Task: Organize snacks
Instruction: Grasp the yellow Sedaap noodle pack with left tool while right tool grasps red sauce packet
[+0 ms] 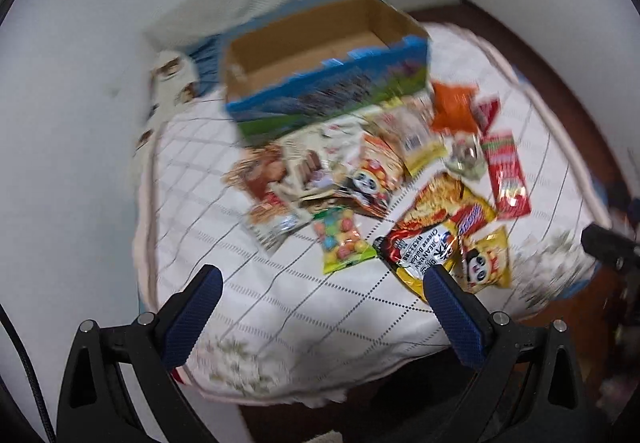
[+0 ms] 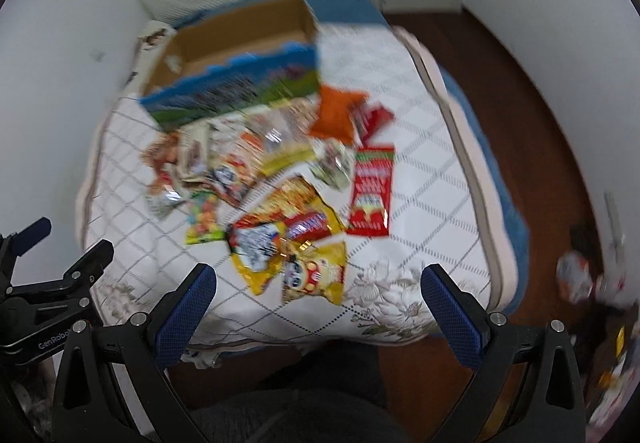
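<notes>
Left wrist view's pretty blurry: the left gripper [image 1: 320, 275] is spread wide, holding nothing, above the bed's [image 1: 280, 315] near edge. The snack packets [image 1: 360, 179] lie piled mid-bed, just in front of the open cardboard box [image 1: 320, 83] toward the far edge. The right gripper [image 2: 320, 275] is spread and empty too.

left gripper [image 1: 322, 275] open | snack packets [image 1: 360, 179] beside cardboard box [image 1: 320, 63]

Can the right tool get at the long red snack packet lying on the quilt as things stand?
Probably yes. The right tool is open and empty, and the long red snack packet lies flat on the white quilted bedcover, uncovered, apart from the pile.
</notes>
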The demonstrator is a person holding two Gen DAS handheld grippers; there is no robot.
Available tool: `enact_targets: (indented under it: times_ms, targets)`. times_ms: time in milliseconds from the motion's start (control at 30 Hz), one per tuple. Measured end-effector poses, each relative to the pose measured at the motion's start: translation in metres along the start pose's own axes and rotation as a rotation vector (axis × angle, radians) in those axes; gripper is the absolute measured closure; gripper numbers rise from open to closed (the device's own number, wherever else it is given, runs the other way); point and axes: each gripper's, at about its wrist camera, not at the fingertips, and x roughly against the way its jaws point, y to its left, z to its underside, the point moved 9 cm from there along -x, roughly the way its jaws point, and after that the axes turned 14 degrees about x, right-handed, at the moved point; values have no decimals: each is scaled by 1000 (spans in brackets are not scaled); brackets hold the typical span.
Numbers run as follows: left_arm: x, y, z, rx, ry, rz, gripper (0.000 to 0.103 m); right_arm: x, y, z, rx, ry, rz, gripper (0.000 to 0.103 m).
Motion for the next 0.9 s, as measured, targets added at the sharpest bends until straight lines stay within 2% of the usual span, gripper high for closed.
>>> enact_targets:
  times_ms: [133, 233, 400, 500, 567, 633, 667, 733, 767, 833, 900]
  targets:
    - [-56, -40, -9, -164, 58, 15, 0, -58, -31, 5, -110, 75, -33, 0]
    - [-98, -78, -9, -306, 124, 56, 0, -88, -50, 7, -158, 110, -39, 0]
    - [-161, -131, 4, -507, 244, 85, 0, -120, -71, 11, -181, 164, -23, 0]
    - [-189, -151, 11, -567, 331, 116, 0, -130, -82, 13, -184, 188, -10, 0]
    - [-196, -162, 16, -569, 389, 173, 0, -137, -88, 14, -185, 204, -4, 0]
    - [-201, -168, 18, -574, 410, 189, 0, -142, -93, 12, -181, 216, 3, 0]
    - [-202, -171, 19, -572, 408, 196, 2, -143, -95, 11, -178, 219, 7, 0]
    - [-203, -176, 25, -552, 412, 203, 16, -148, -99, 8, -172, 228, 14, 0]
    - [-205, -174, 26, -535, 399, 188, 16, -149, -101, 6, -170, 231, 14, 0]
    - [-205, -168, 29, -470, 386, 181, 16, -152, -102, 0, -160, 236, 14, 0]
    - [-207, -153, 27, -352, 376, 139, 16, -157, -101, -7, -147, 235, 10, 0]
